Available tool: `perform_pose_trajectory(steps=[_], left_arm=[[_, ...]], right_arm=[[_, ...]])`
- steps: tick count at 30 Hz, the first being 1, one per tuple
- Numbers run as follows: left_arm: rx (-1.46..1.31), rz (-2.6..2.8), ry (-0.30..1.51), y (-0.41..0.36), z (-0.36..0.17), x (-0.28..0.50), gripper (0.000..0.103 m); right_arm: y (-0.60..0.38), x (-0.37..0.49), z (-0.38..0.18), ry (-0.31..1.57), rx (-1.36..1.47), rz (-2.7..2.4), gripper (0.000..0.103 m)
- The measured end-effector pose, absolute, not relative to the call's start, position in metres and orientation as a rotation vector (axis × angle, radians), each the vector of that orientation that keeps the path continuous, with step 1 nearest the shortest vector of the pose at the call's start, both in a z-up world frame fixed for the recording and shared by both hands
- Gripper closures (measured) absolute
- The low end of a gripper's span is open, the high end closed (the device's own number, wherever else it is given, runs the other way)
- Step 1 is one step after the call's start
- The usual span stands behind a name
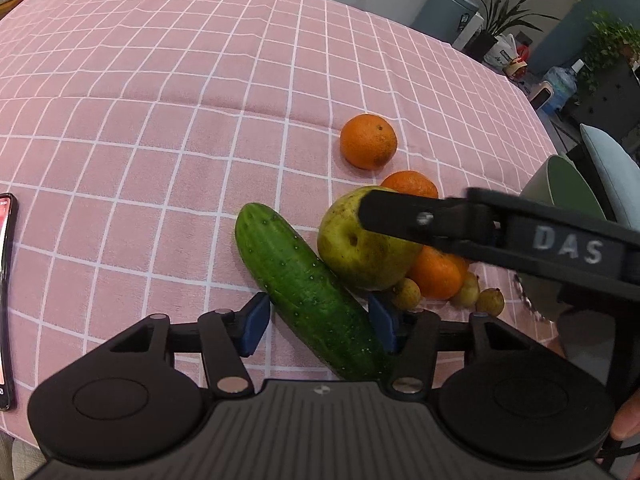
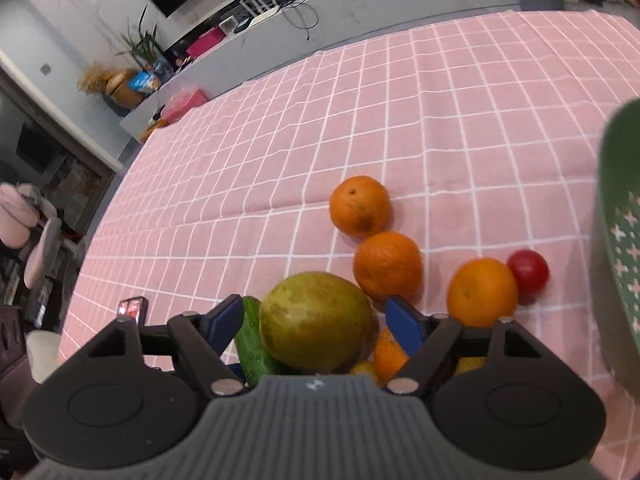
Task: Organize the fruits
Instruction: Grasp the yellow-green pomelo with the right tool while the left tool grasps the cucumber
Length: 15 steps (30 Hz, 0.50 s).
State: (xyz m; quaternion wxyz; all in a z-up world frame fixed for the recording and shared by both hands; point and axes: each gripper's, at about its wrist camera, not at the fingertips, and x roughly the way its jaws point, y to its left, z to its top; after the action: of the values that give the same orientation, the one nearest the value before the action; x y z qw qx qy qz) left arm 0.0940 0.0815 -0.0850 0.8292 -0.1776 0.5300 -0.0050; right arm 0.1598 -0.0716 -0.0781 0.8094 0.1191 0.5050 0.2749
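Observation:
A green cucumber [image 1: 308, 292] lies on the pink checked cloth between the open blue pads of my left gripper [image 1: 318, 326], which do not touch it. A big yellow-green pear [image 1: 360, 240] leans on it; it also shows in the right wrist view [image 2: 316, 320] between the open pads of my right gripper [image 2: 316, 322]. The right gripper shows in the left wrist view as a black arm [image 1: 500, 232] reaching over the pear. Oranges [image 2: 360, 206] [image 2: 388, 266] [image 2: 482, 292], a red tomato [image 2: 528, 270] and small yellow fruits [image 1: 490, 302] lie around.
A green bowl [image 2: 620, 240] with a white pattern stands at the right edge. A phone [image 1: 6, 296] lies at the left on the cloth. The table edge [image 1: 532, 100] runs along the far right, with plants and a chair beyond.

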Motion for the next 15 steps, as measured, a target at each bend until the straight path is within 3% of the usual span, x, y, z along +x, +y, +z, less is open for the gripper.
perform_pose_trajectory(steps=[2,7,15], left_arm=[[-0.37,-0.009,1.121,0.081,-0.087,0.095,0.032],[-0.36,-0.016,1.109,0.08,-0.089,0.096,0.031],[-0.349,-0.019,1.099,0.079,-0.091,0.096,0.029]], right_arm=[[-0.063,0.161,-0.079,1.08,0.212,0.602,0.029],[-0.042,0.164,-0.081,1.092,0.066,0.629,0.036],[-0.014,0.174,-0.082,1.135,-0.077,0.681,0.033]])
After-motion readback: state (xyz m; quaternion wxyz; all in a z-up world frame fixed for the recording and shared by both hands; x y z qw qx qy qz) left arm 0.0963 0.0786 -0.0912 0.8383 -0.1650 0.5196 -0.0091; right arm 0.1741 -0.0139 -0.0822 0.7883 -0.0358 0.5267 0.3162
